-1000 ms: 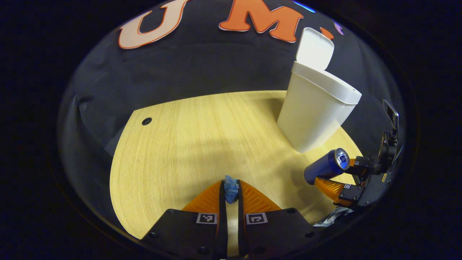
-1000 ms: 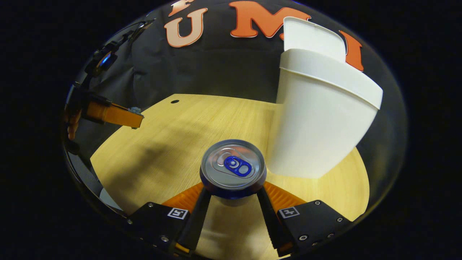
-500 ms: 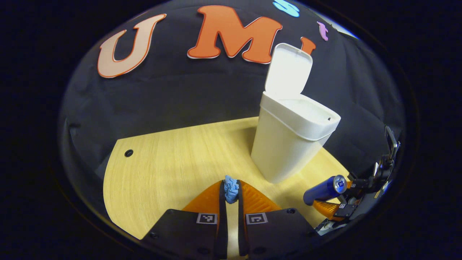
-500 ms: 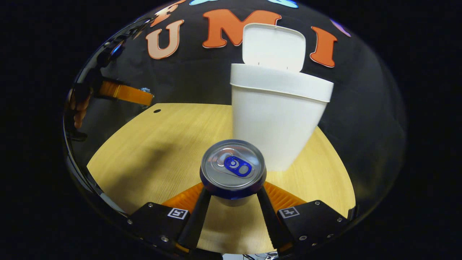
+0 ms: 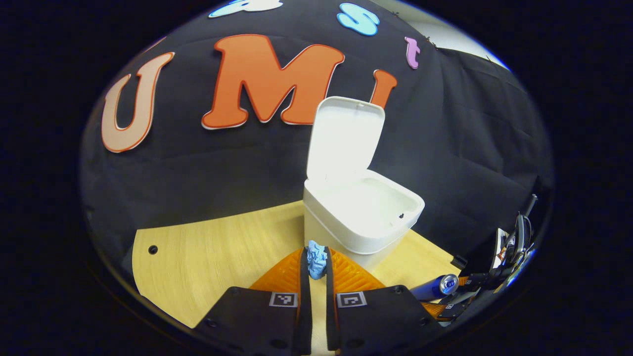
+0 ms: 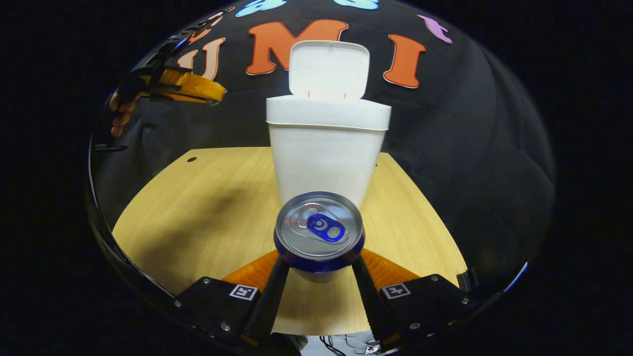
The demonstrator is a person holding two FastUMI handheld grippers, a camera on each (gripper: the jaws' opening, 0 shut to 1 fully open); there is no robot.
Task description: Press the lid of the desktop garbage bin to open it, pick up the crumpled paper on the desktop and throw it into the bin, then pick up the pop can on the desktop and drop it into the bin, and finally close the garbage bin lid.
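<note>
1. The garbage bin (image 5: pixel 361 217) stands on the table (image 5: pixel 217 252) with its lid (image 5: pixel 346 136) swung upright at 12 o'clock, so the mouth lies open to take things from above.
2. The left hand-held gripper (image 5: pixel 316 262) pinches the blue crumpled paper (image 5: pixel 316 258) between its nearly closed fingers. It is raised above the table, with the bin's rim just ahead at 1 o'clock; my judgement is that the height is meant to clear the rim for a drop.
3. The right hand-held gripper (image 6: pixel 319 269) clamps the pop can (image 6: pixel 319 230) by its sides, one finger on each flank, lid end facing the camera. It points at the bin's front wall (image 6: pixel 326 158) at 12 o'clock, lower than the other gripper, which shows at 10 o'clock in the right gripper view with a hand (image 6: pixel 118 116) behind it.
4. Holding the can back probably leaves the opening free for the paper.
5. No brand or label can be read on the can or the bin.
</note>
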